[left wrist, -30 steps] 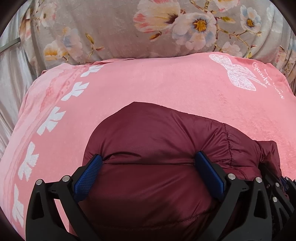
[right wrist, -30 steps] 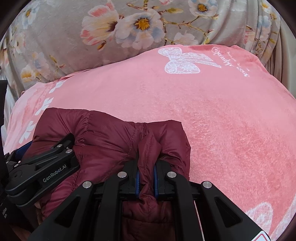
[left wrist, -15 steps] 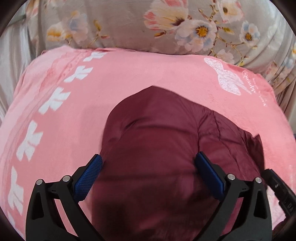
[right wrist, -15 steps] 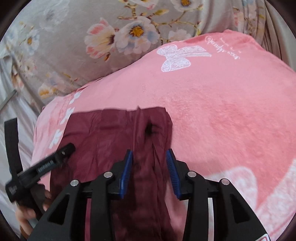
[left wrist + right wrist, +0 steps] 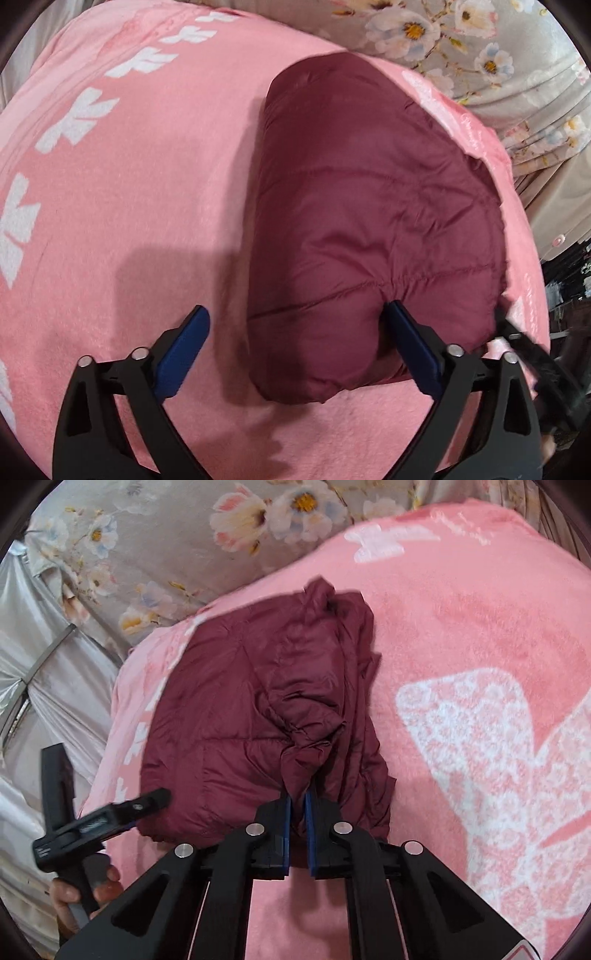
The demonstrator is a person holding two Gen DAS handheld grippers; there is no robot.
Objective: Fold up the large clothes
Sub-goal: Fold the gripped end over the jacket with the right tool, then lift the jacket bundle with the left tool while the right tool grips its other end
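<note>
pink blanket [image 5: 155, 192] with white prints covers bed; folded maroon puffer jacket [image 5: 369, 221] lies on it.

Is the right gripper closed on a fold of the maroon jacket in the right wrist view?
Yes, the right gripper has its blue pads pinched together on a bunched fold of the maroon jacket lying on the pink blanket.

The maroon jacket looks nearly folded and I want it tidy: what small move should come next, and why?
Probably open the right gripper and let go: it pinches a bunched ridge at the maroon jacket's near edge, while the bundle already lies compact on the pink blanket. The left gripper is open, one finger denting the padding.
</note>
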